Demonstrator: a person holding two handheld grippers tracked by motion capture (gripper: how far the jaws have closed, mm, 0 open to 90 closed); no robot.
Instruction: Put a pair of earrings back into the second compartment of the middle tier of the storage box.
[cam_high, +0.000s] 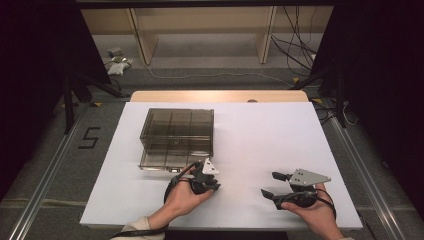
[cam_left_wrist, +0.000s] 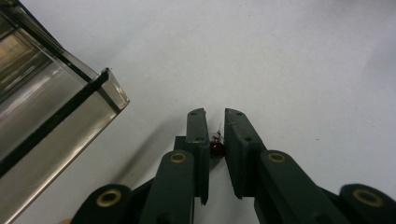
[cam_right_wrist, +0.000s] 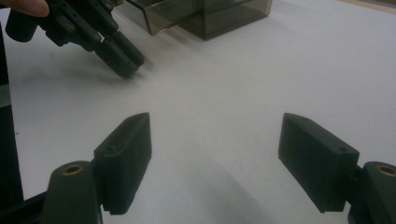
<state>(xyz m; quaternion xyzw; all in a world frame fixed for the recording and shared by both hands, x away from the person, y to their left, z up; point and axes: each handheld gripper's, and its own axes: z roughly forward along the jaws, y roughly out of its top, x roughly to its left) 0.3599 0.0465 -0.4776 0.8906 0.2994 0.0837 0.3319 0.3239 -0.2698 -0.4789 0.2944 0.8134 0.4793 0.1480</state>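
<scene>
A smoky see-through drawer box (cam_high: 177, 131) stands left of centre on the white board (cam_high: 260, 130), its lowest drawer (cam_high: 170, 161) drawn out toward me. Just in front of its right corner, my left gripper (cam_high: 213, 188) points down at the board. In the left gripper view, this gripper (cam_left_wrist: 215, 115) has its jaws nearly together on a tiny dark red bead-like part with thin wire leads (cam_left_wrist: 216, 149), and the box corner (cam_left_wrist: 109, 91) sits close at the left. My right gripper (cam_high: 270, 184) rests low at the front right, open wide (cam_right_wrist: 217, 123) with nothing between its fingers.
The right gripper view takes in the left gripper (cam_right_wrist: 122, 63) and the box (cam_right_wrist: 205, 16) farther off. The board's front edge (cam_high: 220, 226) lies just below both hands. Beyond the table are a wooden shelf frame (cam_high: 200, 25) and loose cables (cam_high: 295, 50) on the floor.
</scene>
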